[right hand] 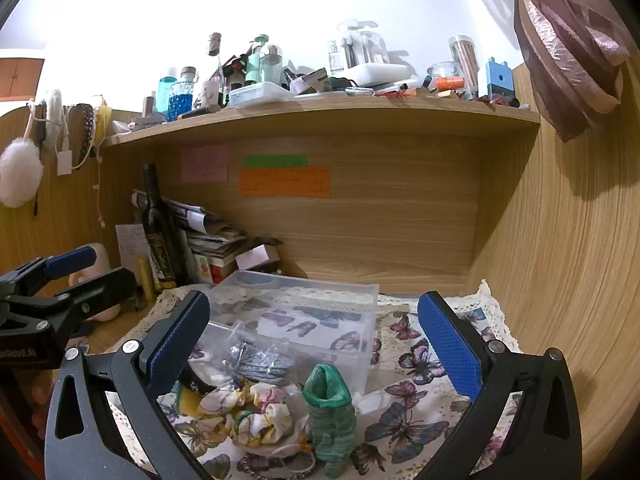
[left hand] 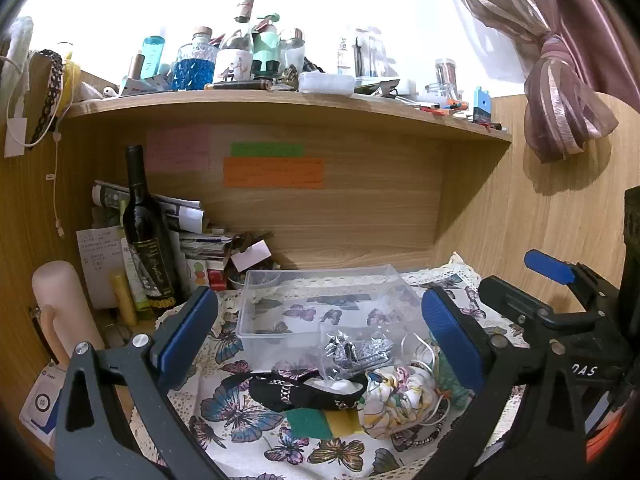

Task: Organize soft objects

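Your left gripper (left hand: 320, 328) hangs over the butterfly-print cloth (left hand: 240, 412), fingers spread wide with nothing between the blue pads (left hand: 188, 328). Far left on the desk stands a pale candle (left hand: 60, 304), then a dark wine bottle (left hand: 146, 232) upright against a stack of papers (left hand: 192, 232). Near the middle of the cloth sits a clear plastic bin (left hand: 320, 300), open-topped and showing only the cloth through its floor. Just in front of it the soft things lie heaped: a black headband with chain trim (left hand: 304, 394) over a green-and-yellow sponge (left hand: 324, 422), a clear bag of silver hair clips (left hand: 356, 352) resting on top, a floral scrunchie (left hand: 400, 404) touching the headband's right end, and a green mesh scrubber (right hand: 330, 416) standing upright just beside the scrunchie. Your right gripper (right hand: 316, 340) hovers above that same heap, fingers likewise wide apart and holding nothing; the scrubber sits between them in its own view. Above, a wooden shelf (left hand: 280, 106) carries crowded bottles; sticky notes (left hand: 274, 172) are on the back panel. At far right a mauve curtain (left hand: 560, 92) hangs knotted.
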`<state>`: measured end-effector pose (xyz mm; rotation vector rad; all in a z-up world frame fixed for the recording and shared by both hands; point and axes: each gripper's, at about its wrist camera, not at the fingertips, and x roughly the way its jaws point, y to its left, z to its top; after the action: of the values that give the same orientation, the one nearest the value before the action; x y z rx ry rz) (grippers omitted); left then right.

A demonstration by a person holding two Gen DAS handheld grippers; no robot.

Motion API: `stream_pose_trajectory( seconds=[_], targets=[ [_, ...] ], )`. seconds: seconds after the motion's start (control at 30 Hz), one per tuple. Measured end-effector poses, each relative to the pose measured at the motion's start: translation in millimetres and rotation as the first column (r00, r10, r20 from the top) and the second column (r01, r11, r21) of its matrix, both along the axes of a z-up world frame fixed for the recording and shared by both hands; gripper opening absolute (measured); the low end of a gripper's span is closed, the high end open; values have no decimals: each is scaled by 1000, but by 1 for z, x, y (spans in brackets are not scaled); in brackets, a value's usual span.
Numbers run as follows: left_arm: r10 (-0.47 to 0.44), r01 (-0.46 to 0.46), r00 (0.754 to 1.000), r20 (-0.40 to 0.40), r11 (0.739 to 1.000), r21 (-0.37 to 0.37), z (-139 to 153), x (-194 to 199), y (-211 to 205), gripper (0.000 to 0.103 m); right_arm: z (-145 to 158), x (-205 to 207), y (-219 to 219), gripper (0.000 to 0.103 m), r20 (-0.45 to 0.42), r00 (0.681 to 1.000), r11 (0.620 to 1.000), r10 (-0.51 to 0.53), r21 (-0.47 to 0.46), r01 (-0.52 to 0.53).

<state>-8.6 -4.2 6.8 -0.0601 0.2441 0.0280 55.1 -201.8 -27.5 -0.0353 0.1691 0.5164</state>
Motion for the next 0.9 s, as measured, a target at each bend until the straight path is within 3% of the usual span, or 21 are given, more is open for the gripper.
stream_pose_trajectory(
  seconds=[0.9],
  targets=[
    [5, -5, 1000, -6, 1000, -7, -1, 4, 2, 103, 2, 1, -1, 103, -11, 1000, 999, 26, 20, -26]
  ],
)
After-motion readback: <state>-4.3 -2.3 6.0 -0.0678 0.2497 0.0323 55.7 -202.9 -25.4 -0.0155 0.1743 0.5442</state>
